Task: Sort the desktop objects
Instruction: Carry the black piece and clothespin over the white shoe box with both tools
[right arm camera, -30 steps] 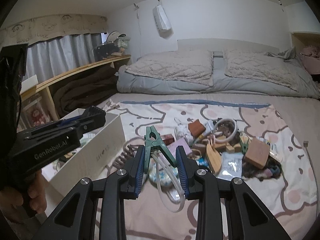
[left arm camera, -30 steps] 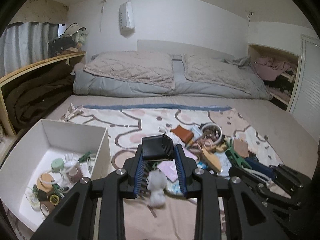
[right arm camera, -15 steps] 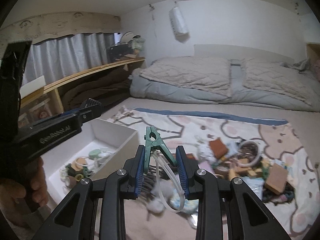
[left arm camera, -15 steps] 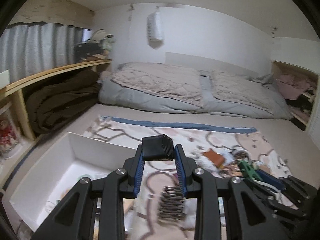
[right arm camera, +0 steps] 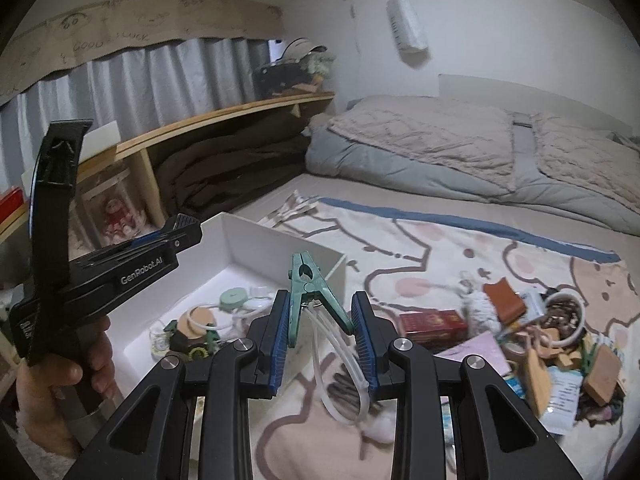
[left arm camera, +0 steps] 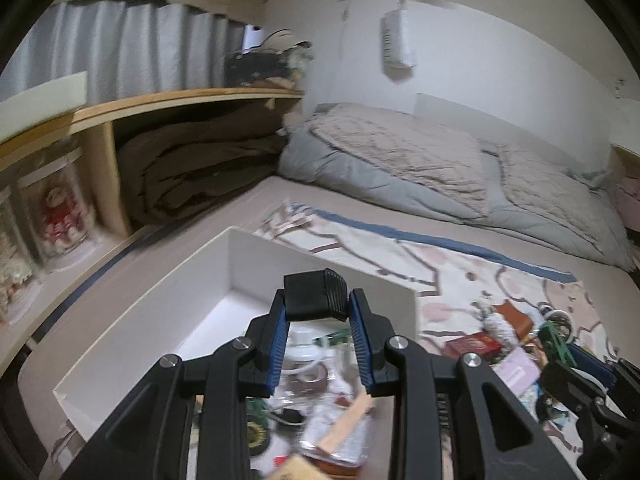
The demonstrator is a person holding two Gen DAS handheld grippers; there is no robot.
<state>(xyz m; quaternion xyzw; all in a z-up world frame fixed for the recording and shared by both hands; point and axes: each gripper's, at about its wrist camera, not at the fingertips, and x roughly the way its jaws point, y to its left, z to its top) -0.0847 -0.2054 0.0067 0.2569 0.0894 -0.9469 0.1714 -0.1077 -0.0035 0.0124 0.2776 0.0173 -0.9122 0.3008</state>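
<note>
Black ribbed block [left arm camera: 314,295] pinched in left tool [left arm camera: 320,320], held above white box [left arm camera: 192,280] on the bed; box has tape rolls and small bits inside. Right tool [right arm camera: 322,332] clamps green clothespin [right arm camera: 310,292], clear tubing loop [right arm camera: 340,376] dangling below it, just right of the box. Farther right, messy pile [right arm camera: 552,340] on patterned blanket [right arm camera: 440,256]: red box, brown wallet, wooden pieces.

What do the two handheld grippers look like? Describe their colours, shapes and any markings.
Both are black plastic. The right gripper has angular linkage arms with triangular cut-outs, silver pivot screws and ribbed blue pads. The left gripper has the same build; from the side it looks pistol-shaped, with white GenRobot.AI lettering.
</note>
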